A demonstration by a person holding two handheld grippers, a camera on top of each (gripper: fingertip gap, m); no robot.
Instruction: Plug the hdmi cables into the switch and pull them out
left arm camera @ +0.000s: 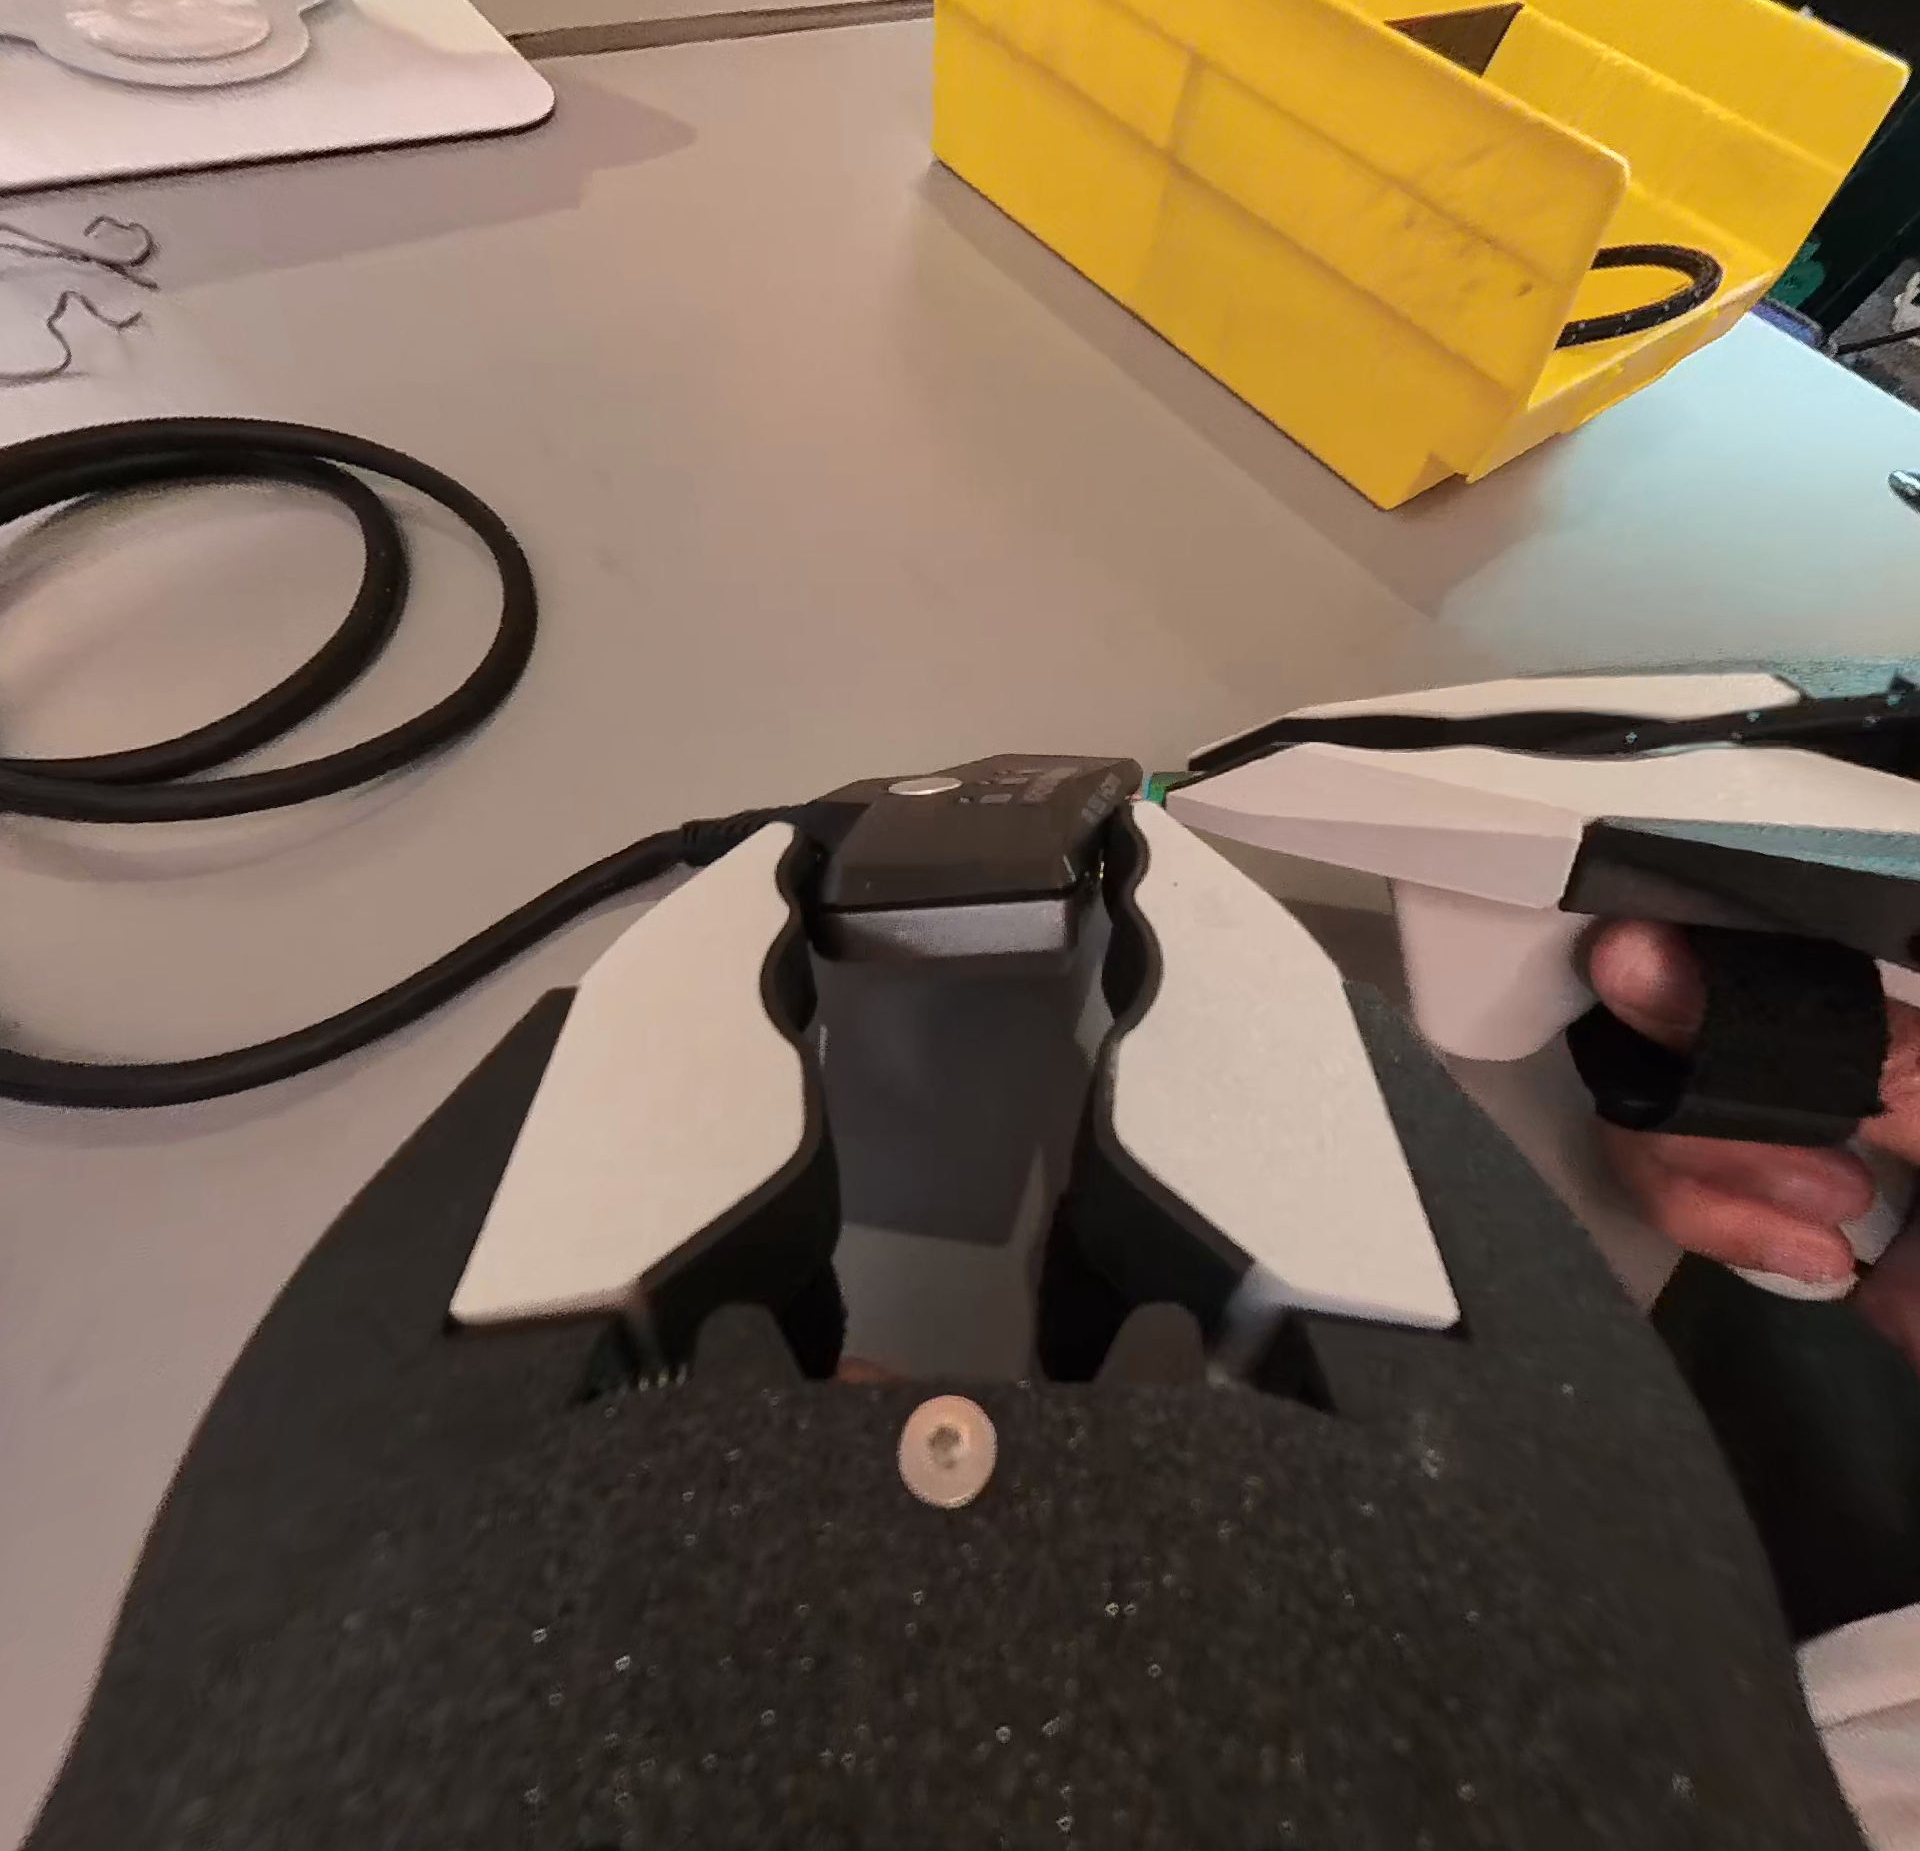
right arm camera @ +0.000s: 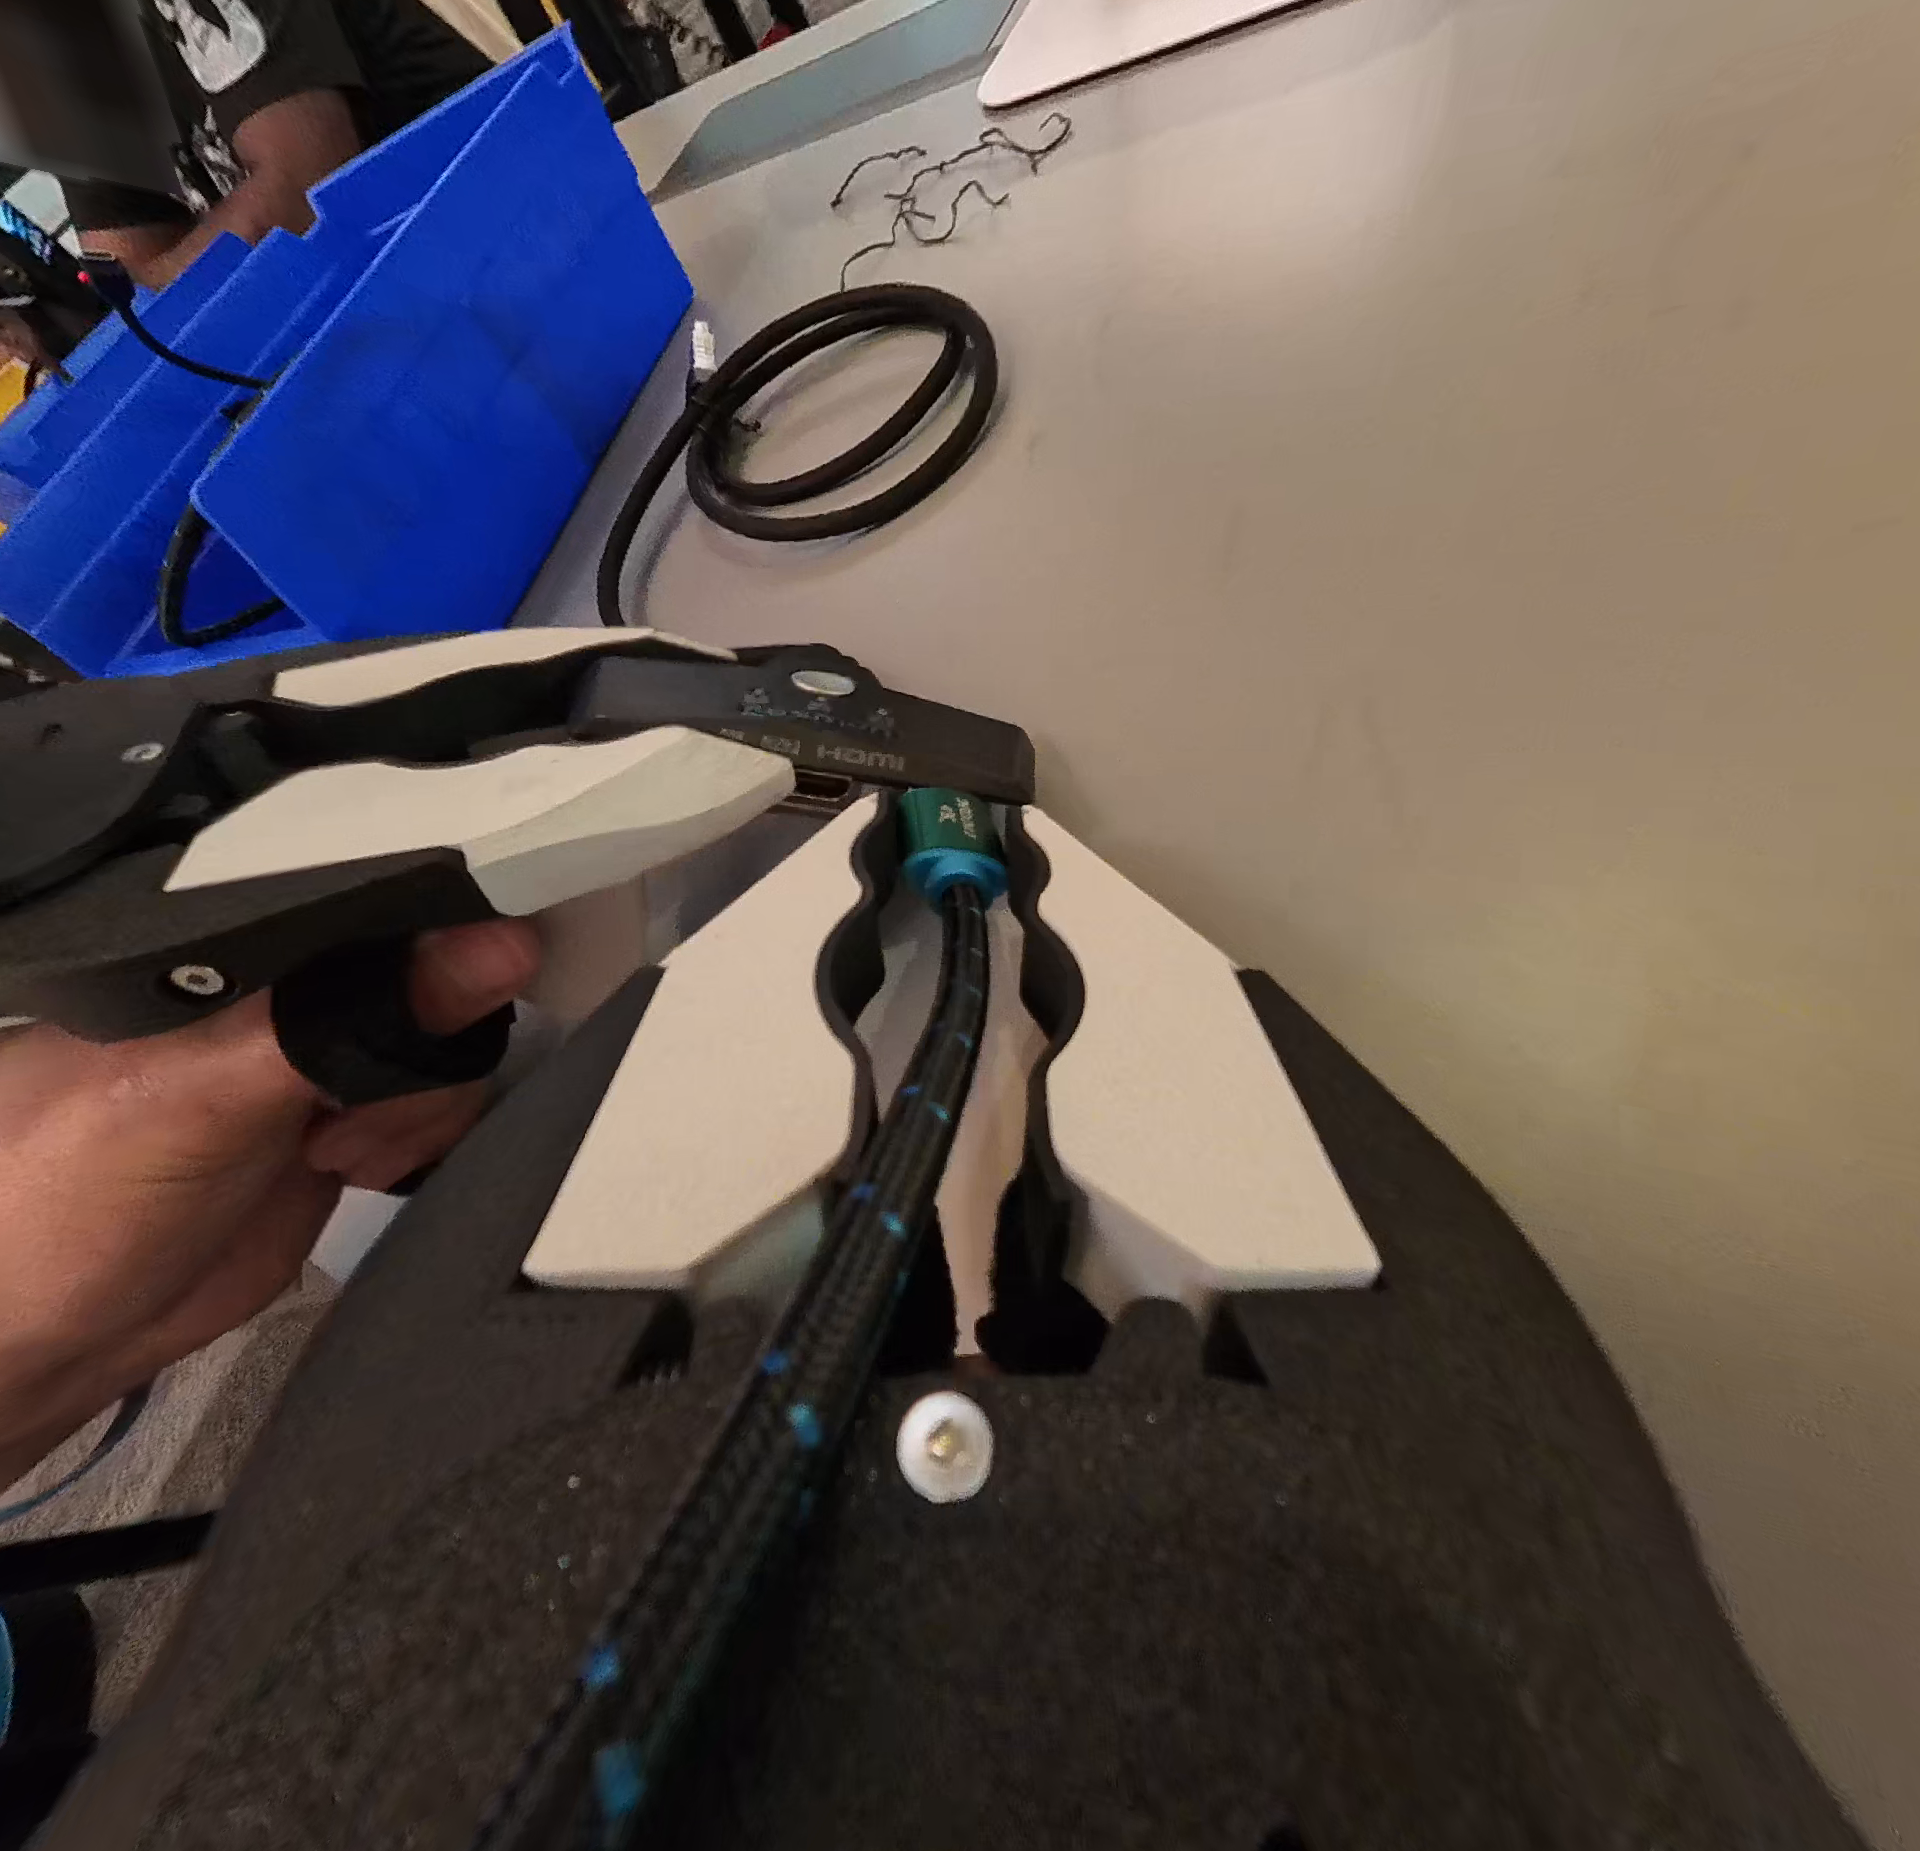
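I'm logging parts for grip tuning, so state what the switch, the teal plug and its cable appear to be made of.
Switch: looks like matte black plastic, a dull moulded shell with one shiny round button.
Teal plug: probably anodised metal, given its smooth coloured sheen and the brighter blue collar.
Cable: braided fabric sleeve, black with blue flecks; the weave texture shows clearly.

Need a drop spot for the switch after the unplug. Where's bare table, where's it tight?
Bare: the grey table between the coiled black cable and yellow bin; also the wide stretch right of the switch in the right wrist view. Crowded: around the switch, both claws converge; blue bin and cable coil crowd its left.
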